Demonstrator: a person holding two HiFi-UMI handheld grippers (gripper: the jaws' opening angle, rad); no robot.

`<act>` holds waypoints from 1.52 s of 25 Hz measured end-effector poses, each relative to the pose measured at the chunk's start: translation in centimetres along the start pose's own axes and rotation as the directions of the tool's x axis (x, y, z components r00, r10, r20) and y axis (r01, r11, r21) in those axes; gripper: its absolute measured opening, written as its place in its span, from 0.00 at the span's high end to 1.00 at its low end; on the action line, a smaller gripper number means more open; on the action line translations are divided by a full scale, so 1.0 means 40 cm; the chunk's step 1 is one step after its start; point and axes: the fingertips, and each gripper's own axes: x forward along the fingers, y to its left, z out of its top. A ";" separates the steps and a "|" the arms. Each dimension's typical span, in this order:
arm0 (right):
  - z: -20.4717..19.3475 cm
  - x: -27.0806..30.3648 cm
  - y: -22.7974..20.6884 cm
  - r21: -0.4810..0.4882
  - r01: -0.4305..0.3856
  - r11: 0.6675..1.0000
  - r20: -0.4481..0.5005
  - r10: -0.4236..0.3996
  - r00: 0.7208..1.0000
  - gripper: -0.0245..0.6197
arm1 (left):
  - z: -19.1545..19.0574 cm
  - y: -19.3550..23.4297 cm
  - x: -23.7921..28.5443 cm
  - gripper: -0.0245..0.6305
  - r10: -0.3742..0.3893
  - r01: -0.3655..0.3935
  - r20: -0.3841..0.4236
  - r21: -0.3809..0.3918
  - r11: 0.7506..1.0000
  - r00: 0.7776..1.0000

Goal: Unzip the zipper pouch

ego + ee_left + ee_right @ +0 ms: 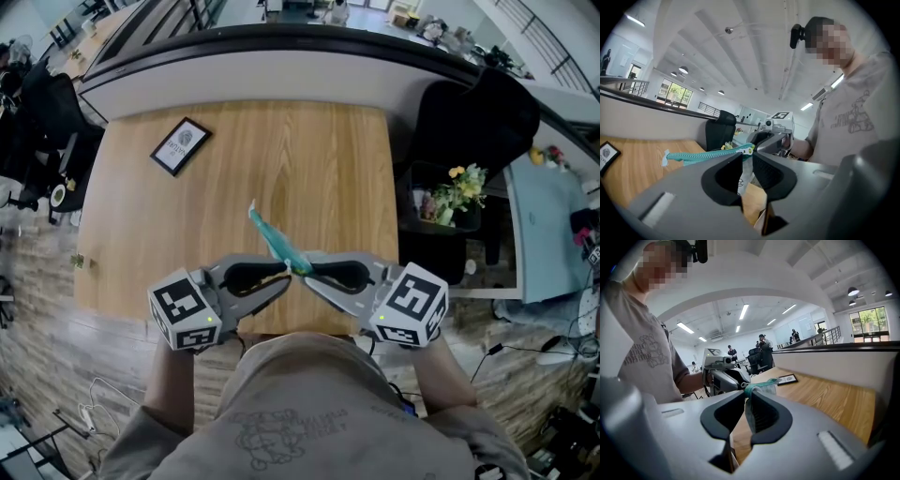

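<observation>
The zipper pouch (275,241) is held up just in front of the person's chest, over the near edge of the bench (309,159). Its teal zip runs along the top, and its far end slants away to the left over the wood. In the left gripper view the zip (708,156) stretches level across the frame, and its pale slider (749,150) sits right at the jaw tips.

The right hand-held gripper (309,274) is clenched on the pouch's near end. In its own view, teal tape and clear fabric (757,389) are pinched between the jaws. The left hand-held gripper (284,277) has its jaws a little apart. A narrow gap shows between the tips, and clear pouch fabric is visible through it, below the slider, not squeezed.

The two grippers point inward at one another, with their tips almost meeting at the pouch. Their marker cubes sit out to either side. The person's forearms come up from below, the left one (173,389) and the right one (441,375), on either side of a grey shirt (309,412).

A small framed picture (181,145) lies on the bench at its far left, well apart from the pouch. A black chair (473,122) and a bunch of flowers (459,192) stand past the bench's right edge.
</observation>
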 end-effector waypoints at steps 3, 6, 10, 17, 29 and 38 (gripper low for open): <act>0.000 -0.006 0.000 0.002 0.005 1.000 -0.003 -0.005 1.000 0.88 | 0.002 -0.001 -0.001 0.85 0.011 -0.011 -0.006 0.016 1.000 1.000; 0.002 -0.004 0.007 -0.004 0.010 1.000 -0.013 -0.010 1.000 0.88 | 0.003 -0.003 -0.004 0.78 0.031 -0.030 -0.014 0.046 0.999 0.999; 0.006 -0.005 0.008 -0.002 0.016 1.000 -0.015 -0.016 1.000 0.88 | 0.008 -0.005 0.003 0.77 0.066 -0.063 -0.028 0.095 0.994 0.997; 0.001 -0.003 0.000 0.011 0.040 0.999 -0.027 -0.039 0.999 0.88 | 0.018 0.002 0.019 0.74 0.161 -0.154 -0.034 0.152 0.976 0.986; -0.018 -0.003 -0.003 0.008 0.055 0.998 -0.056 -0.055 0.997 0.88 | 0.009 0.007 0.031 0.79 0.195 -0.184 -0.054 0.167 0.969 0.979; -0.024 0.007 -0.007 0.020 0.074 0.997 -0.069 -0.073 0.995 0.88 | 0.003 0.015 0.022 0.81 0.213 -0.203 -0.052 0.153 0.967 0.976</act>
